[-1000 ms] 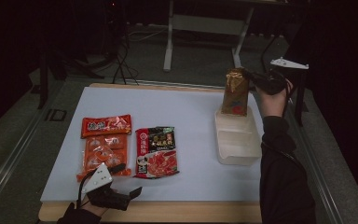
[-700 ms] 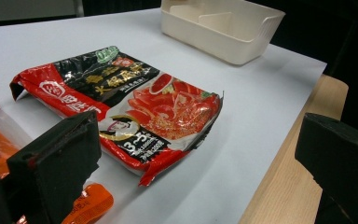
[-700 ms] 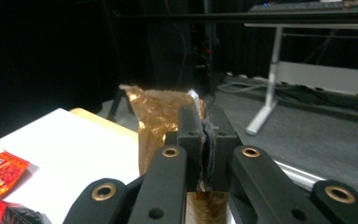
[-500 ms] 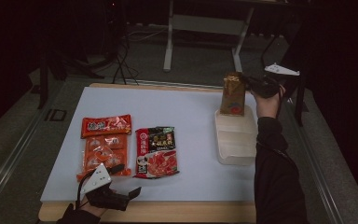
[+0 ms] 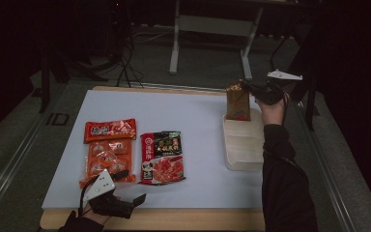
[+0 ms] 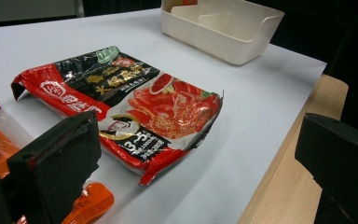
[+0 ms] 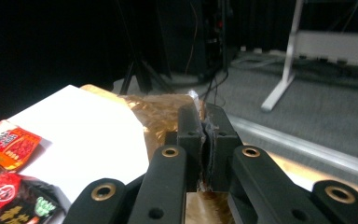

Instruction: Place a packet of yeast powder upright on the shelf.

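Observation:
A gold-brown packet (image 5: 236,102) stands upright at the far end of the white bin (image 5: 244,153). My right gripper (image 5: 246,88) is shut on its top edge; in the right gripper view the jaws (image 7: 205,140) pinch the crinkled gold foil (image 7: 156,116). My left gripper (image 5: 130,187) rests open near the table's front left edge, with nothing between its wide-apart jaws (image 6: 196,158). A red and black packet (image 5: 162,157) (image 6: 135,107) lies flat just ahead of it. An orange packet (image 5: 108,151) (image 6: 87,207) lies to that packet's left.
The white sheet covers the wooden table (image 5: 193,218), whose bare front edge lies by the left gripper. The bin (image 6: 223,25) has dividers inside. Beyond the table's far edge stand a white desk frame (image 5: 207,43) and cables on the floor.
The right gripper has carried the gold packet slightly left and down, to the bin's far end. The left gripper has stayed put.

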